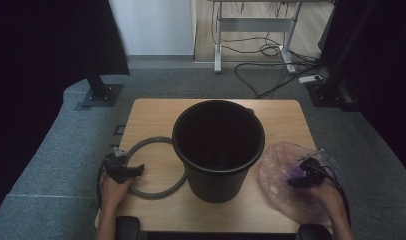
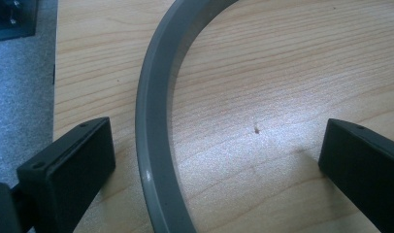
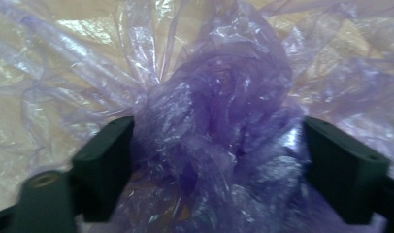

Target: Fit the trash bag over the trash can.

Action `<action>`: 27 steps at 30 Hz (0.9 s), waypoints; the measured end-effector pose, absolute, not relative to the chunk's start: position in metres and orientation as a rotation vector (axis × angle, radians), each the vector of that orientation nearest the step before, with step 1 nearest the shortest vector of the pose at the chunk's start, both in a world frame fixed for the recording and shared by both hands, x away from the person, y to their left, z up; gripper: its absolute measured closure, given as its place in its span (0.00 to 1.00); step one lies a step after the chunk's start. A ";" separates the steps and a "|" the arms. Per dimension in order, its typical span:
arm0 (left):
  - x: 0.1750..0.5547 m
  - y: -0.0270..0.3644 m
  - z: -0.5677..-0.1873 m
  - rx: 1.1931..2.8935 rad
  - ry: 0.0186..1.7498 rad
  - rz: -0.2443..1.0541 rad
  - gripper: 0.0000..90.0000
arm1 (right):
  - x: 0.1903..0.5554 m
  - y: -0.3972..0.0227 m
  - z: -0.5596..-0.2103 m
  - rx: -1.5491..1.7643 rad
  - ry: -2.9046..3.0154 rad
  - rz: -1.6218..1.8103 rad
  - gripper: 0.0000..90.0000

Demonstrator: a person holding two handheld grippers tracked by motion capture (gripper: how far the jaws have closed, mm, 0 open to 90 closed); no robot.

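R gripper (image 3: pixel 212 165) jaws close on bunched purple bag (image 3: pixel 219 121) nr counter's right edge. L gripper (image 2: pixel 217 165) jaws wide open astride grey ring (image 2: pixel 154 145), front-left corner.

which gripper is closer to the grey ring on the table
Left. The left gripper straddles the grey ring with open jaws; the right gripper is across the black bucket, on the purple bag.

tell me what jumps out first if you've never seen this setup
A big black bucket stands upright in the middle of the wooden table, dwarfing all else. Right of it lies a crumpled purple plastic bag; the right gripper has a bunched fold of it between its jaws. Left of the bucket lies a grey ring, its band running between the open jaws of the left gripper.
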State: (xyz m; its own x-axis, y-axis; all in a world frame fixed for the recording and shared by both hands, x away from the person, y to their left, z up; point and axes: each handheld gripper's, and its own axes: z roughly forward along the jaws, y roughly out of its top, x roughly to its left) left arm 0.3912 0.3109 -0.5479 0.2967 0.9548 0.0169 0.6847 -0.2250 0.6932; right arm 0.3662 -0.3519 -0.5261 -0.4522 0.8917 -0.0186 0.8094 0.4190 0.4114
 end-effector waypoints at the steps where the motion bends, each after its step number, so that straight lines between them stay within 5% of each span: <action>1: 0.391 0.311 -0.548 1.991 1.456 0.606 0.00 | 0.367 -0.352 -0.525 1.496 2.450 0.505 0.27; 11: 0.391 0.311 -0.548 1.990 1.457 0.607 0.00 | 0.373 -0.340 -0.514 1.472 2.577 0.404 0.82; 27: 0.391 0.311 -0.548 1.988 1.456 0.609 0.00 | 0.370 -0.321 -0.490 1.357 2.704 0.414 0.84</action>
State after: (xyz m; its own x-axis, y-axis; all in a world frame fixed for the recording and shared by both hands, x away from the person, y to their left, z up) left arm 0.3909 0.3107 -0.5481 0.2950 0.9553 0.0169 0.6834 -0.2233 0.6951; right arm 0.3702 -0.3212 -0.4905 -0.6018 0.7975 0.0422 0.7736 0.5690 0.2788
